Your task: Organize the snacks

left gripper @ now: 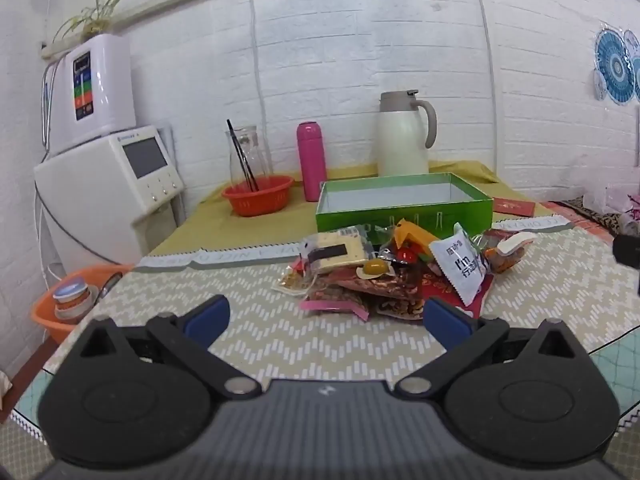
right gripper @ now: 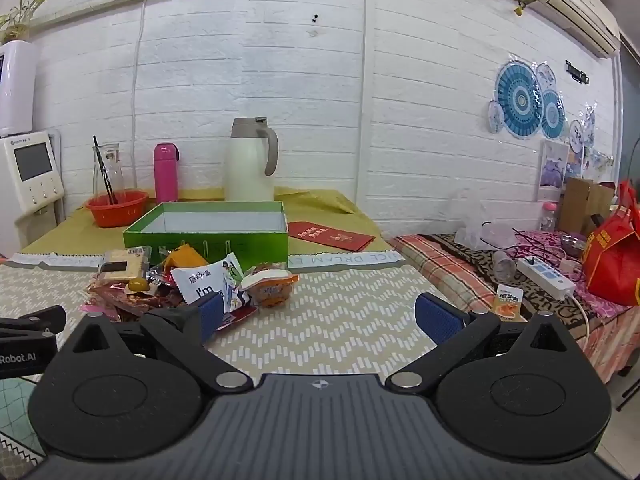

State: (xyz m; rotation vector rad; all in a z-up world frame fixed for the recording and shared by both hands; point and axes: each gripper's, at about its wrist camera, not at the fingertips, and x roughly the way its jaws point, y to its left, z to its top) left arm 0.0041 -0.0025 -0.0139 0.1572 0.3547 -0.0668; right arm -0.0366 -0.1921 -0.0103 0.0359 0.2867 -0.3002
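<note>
Sorting not yet begun: left gripper (left gripper: 326, 316) and right gripper (right gripper: 318, 312), jaws spread and empty, face snack pile (left gripper: 394, 270) mid-tabletop; next, pinch one packet for the green box (left gripper: 404, 204) behind.

Both grippers hover level above the near edge of the tabletop, side by side. The left gripper (left gripper: 326, 318) has its blue-padded fingers (left gripper: 206, 320) spread wide, gripping nothing. The right gripper (right gripper: 326, 316) is likewise spread wide and unladen, its fingers (right gripper: 438, 318) pointing toward the far edge.
</note>
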